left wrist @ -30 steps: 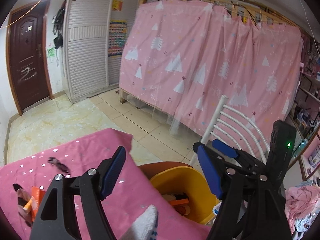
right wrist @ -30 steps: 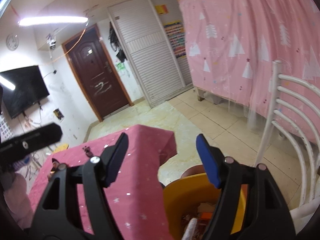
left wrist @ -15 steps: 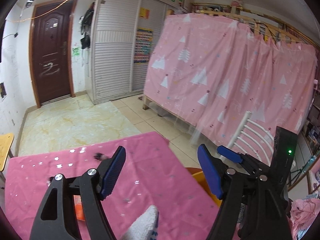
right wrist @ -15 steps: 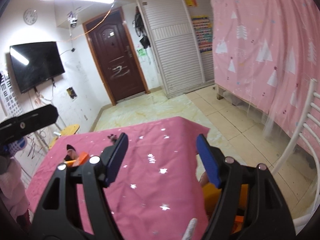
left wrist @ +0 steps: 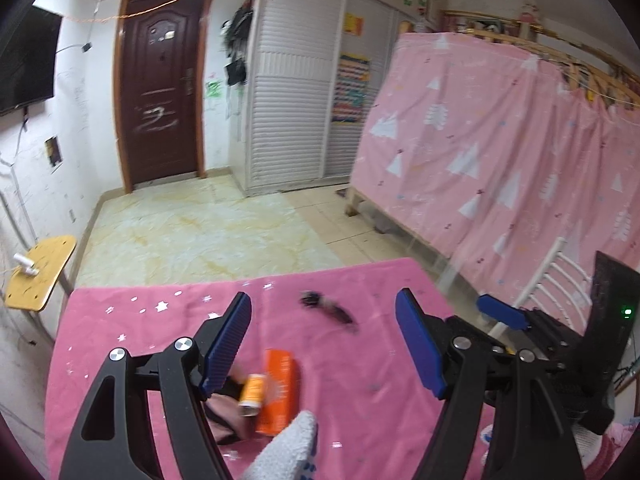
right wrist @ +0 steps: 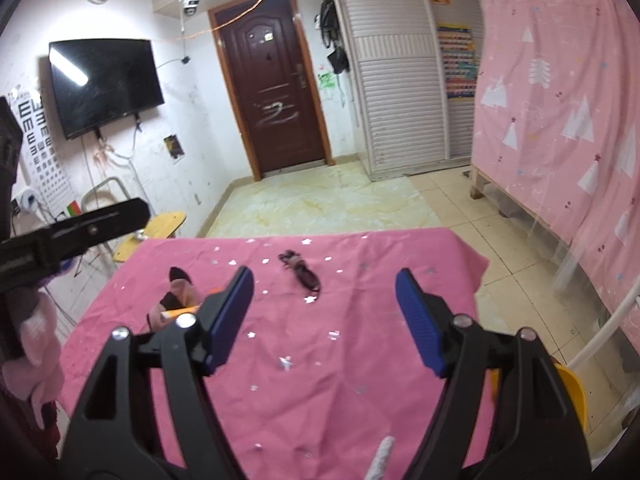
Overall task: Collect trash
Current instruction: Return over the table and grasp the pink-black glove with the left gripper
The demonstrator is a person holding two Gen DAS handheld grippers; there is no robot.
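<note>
On the pink tablecloth (left wrist: 360, 380) lie an orange box (left wrist: 280, 392), a small orange bottle (left wrist: 252, 394) and a crumpled pink-and-dark cloth (left wrist: 226, 412). These sit close below my left gripper (left wrist: 323, 296), which is open and empty. A dark crumpled wrapper (left wrist: 328, 308) lies farther out on the cloth. My right gripper (right wrist: 324, 274) hangs over the table's middle, its jaws opening with nothing between them. From there I see the wrapper (right wrist: 302, 272) ahead and the cloth (right wrist: 180, 292) and bottle (right wrist: 180, 314) to the left. A yellow bin (right wrist: 572, 392) shows at the table's right edge.
A white metal chair (left wrist: 552, 280) stands right of the table, in front of a bed hung with a pink curtain (left wrist: 500, 152). A yellow stool (left wrist: 40, 272) is on the left. Beyond lie bare floor tiles (right wrist: 320, 204), a brown door and a wall television.
Both views have swung left, away from the yellow bin and onto the table. The bin has left the left wrist view, and the box, bottle and wrapper now lie ahead.
</note>
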